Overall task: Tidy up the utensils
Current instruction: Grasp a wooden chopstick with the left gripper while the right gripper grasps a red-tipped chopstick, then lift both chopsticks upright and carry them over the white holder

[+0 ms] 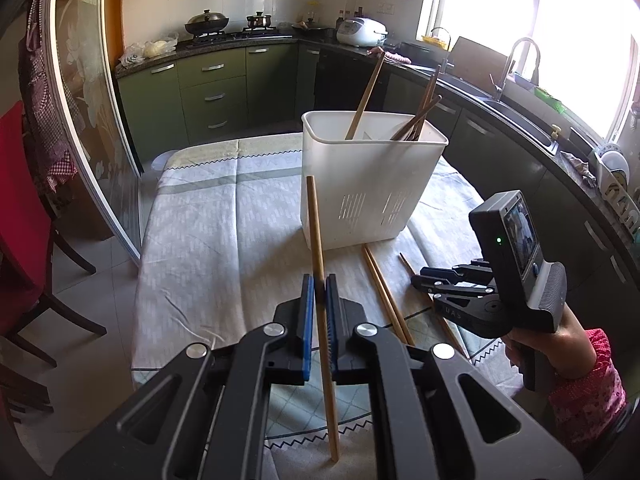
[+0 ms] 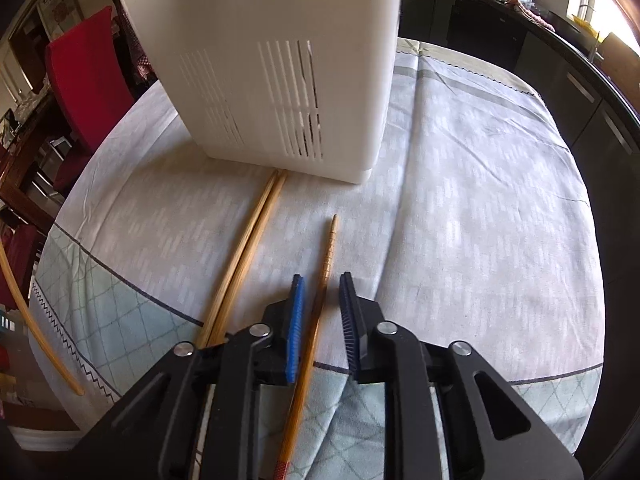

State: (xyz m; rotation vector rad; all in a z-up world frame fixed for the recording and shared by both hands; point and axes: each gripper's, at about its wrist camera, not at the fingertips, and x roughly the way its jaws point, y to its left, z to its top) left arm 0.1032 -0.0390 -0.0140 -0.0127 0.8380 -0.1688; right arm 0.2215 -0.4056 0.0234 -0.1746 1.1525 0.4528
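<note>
A white utensil holder [image 1: 368, 184] stands on the clothed table with several chopsticks [image 1: 416, 118] leaning inside it. My left gripper [image 1: 319, 284] is shut on a wooden chopstick [image 1: 318, 248], held above the table in front of the holder. My right gripper [image 2: 320, 288] is open, low over the table, its fingers on either side of a single chopstick [image 2: 326, 264] that lies on the cloth. A pair of chopsticks [image 2: 248, 248] lies to the left of it, tips at the holder's [image 2: 272, 64] base. The right gripper also shows in the left wrist view [image 1: 424, 286].
The table [image 1: 208, 240] wears a pale patterned cloth. A red chair [image 1: 24, 216] stands at its left. Green kitchen cabinets [image 1: 212, 88], a stove with pots, a rice cooker [image 1: 362, 31] and a sink [image 1: 516, 116] run along the back and right.
</note>
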